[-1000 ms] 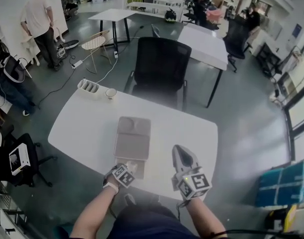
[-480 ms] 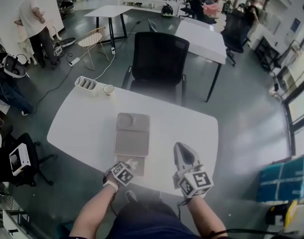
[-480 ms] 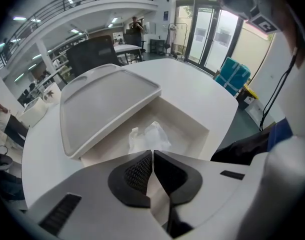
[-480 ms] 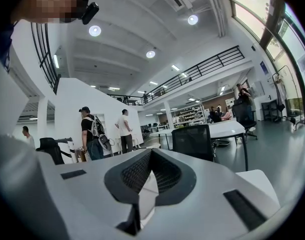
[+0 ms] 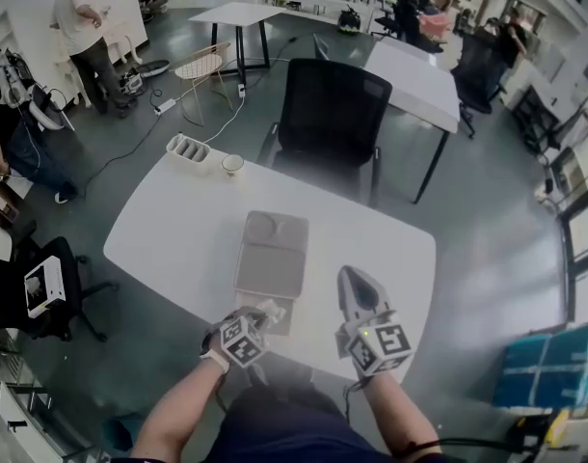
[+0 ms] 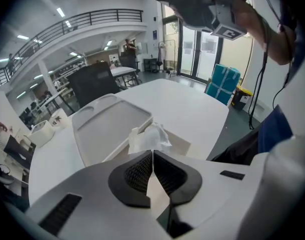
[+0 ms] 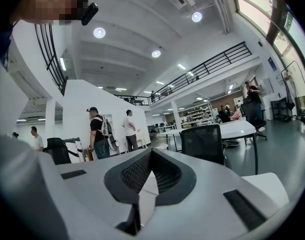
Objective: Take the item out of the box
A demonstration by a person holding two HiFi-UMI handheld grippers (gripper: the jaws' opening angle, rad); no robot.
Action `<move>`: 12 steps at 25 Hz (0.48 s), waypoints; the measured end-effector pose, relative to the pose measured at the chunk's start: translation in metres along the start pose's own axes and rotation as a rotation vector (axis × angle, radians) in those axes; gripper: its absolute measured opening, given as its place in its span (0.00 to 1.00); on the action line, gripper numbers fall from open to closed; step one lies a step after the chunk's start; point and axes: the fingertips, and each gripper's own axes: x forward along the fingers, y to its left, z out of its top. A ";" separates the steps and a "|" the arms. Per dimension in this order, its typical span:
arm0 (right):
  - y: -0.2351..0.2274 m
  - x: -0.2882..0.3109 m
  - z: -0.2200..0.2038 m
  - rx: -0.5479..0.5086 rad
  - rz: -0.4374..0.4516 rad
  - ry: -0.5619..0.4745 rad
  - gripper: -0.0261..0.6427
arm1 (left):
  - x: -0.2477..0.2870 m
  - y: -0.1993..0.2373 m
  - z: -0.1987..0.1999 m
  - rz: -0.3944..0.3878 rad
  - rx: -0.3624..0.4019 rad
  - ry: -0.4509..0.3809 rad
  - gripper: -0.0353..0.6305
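White table [image 5: 164, 234], gray box [image 5: 272, 249] mid-table.
Left gripper [image 6: 152, 153] clamped on white tissue [image 6: 151, 135] at box's near edge; right gripper [image 7: 149, 153] closed, empty.

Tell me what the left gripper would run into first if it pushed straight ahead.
The left gripper, shut on the white tissue, points at the grey box. It would likely meet the box's near edge first, though depth is hard to judge.
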 end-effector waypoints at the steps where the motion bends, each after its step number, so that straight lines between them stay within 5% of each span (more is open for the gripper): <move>1: 0.003 0.002 0.002 -0.006 0.009 -0.005 0.05 | -0.007 -0.001 0.004 0.001 0.001 -0.018 0.11; 6: 0.013 0.014 0.015 -0.040 0.046 -0.024 0.05 | -0.052 0.013 0.031 0.056 -0.018 -0.146 0.11; 12: 0.023 0.024 0.035 -0.057 0.076 -0.057 0.05 | -0.112 0.057 0.062 0.187 -0.191 -0.342 0.11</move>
